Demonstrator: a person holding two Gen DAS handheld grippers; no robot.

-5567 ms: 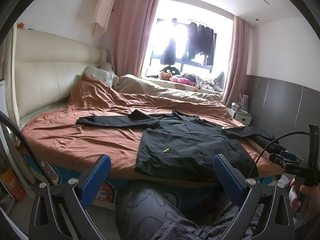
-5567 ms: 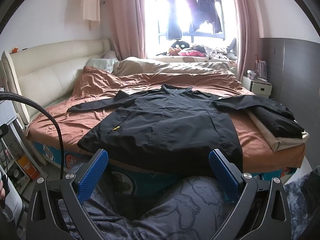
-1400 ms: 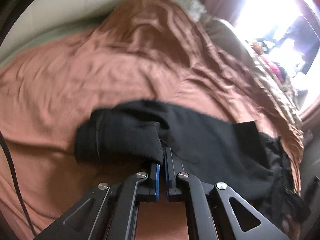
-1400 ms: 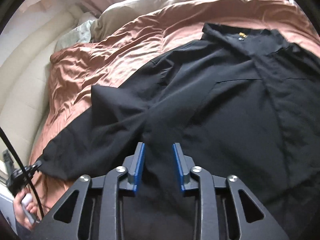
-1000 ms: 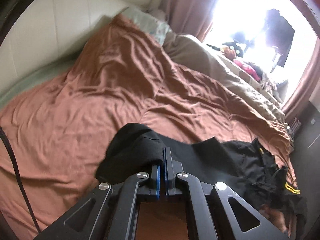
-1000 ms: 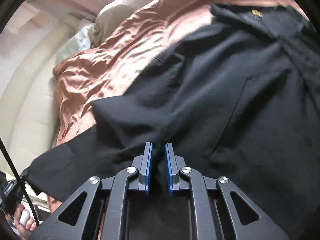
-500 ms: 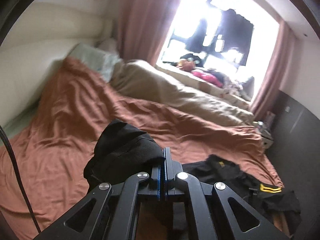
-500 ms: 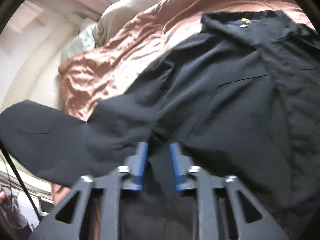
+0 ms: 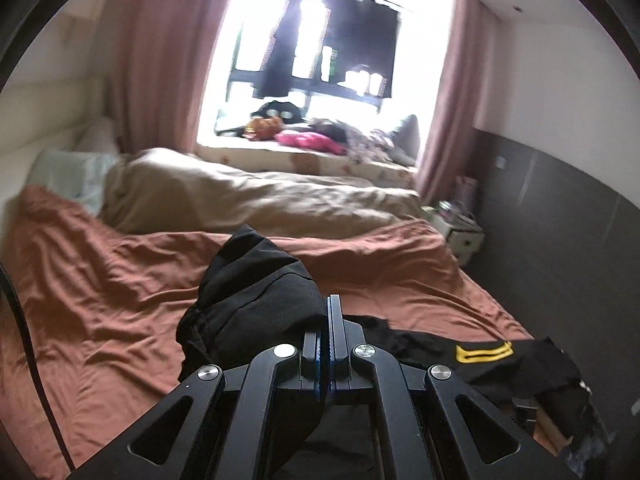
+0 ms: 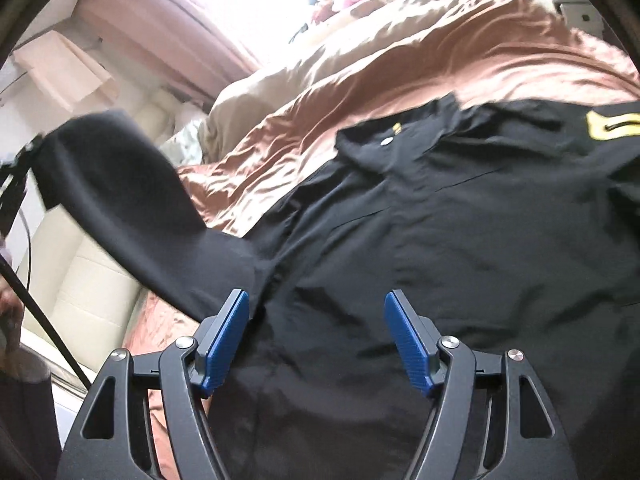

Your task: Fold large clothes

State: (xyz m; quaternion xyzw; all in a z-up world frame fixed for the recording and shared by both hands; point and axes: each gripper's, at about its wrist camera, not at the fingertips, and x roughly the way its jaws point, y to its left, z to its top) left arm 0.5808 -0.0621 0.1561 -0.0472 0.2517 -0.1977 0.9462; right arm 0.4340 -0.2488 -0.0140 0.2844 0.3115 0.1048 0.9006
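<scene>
A large black jacket [image 10: 440,240] lies spread on the rust-brown bedspread [image 10: 400,72], collar away from me, with a yellow patch [image 10: 612,124] at its right shoulder. My left gripper [image 9: 327,312] is shut on the end of the jacket's left sleeve [image 9: 256,280] and holds it lifted above the bed. In the right wrist view that raised sleeve [image 10: 132,216] arcs up to the left. My right gripper [image 10: 316,320] is open just above the jacket's left side, holding nothing.
A beige duvet [image 9: 248,200] and a pale pillow [image 9: 68,180] lie at the far side of the bed. A cushioned headboard [image 10: 80,280] runs along the left. A white nightstand [image 9: 460,236] stands by the dark wall. A window sill [image 9: 320,148] holds toys and clothes.
My left gripper has lifted the sleeve end higher and carried it rightward over the bed. My right gripper has let go of the jacket and opened wide.
</scene>
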